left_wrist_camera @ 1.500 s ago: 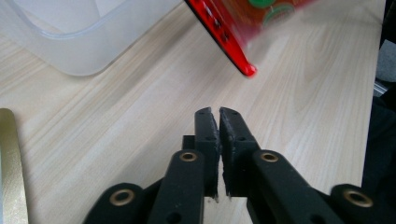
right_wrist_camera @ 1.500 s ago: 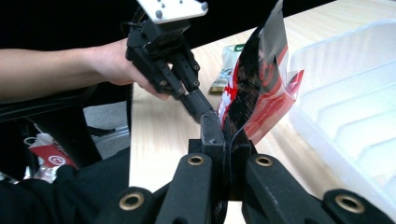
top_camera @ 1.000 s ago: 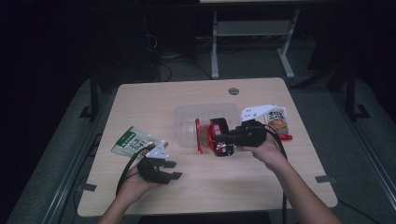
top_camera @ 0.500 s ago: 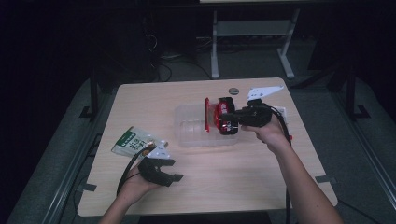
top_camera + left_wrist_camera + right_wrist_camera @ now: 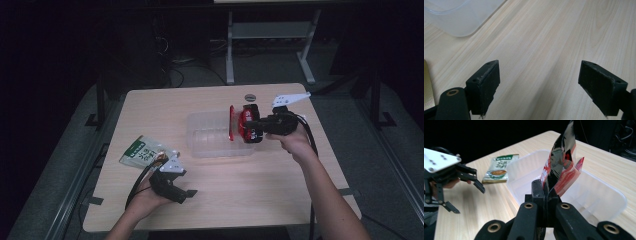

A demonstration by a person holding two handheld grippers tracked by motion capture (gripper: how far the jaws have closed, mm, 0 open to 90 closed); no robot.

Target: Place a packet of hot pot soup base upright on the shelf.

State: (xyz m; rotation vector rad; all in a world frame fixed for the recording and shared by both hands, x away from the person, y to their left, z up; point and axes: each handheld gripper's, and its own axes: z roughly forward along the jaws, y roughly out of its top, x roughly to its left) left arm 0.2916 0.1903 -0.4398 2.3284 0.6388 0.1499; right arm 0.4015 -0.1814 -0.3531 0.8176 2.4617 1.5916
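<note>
My right gripper (image 5: 254, 131) (image 5: 546, 192) is shut on the lower edge of a red and black snack packet (image 5: 241, 124) (image 5: 562, 167). It holds the packet upright over the right end of a clear plastic container (image 5: 215, 137) (image 5: 599, 187). My left gripper (image 5: 184, 196) (image 5: 549, 82) rests low at the table's front left. Its jaws have just been opening and stand wide apart with only bare wood between them. A green and white packet (image 5: 145, 152) (image 5: 500, 168) lies flat just behind the left gripper (image 5: 469, 200), left of the container. A corner of the container (image 5: 454, 15) appears in the left gripper view.
The wooden table (image 5: 250, 200) has a small round grommet (image 5: 250, 96) near its far edge. A metal stand (image 5: 270, 35) rises from the dark floor behind the table. Bare wood stretches in front of the container.
My right gripper has carried the red packet from beside the container's right end, up and to the far side, over that end. The left hand has stayed in place.
</note>
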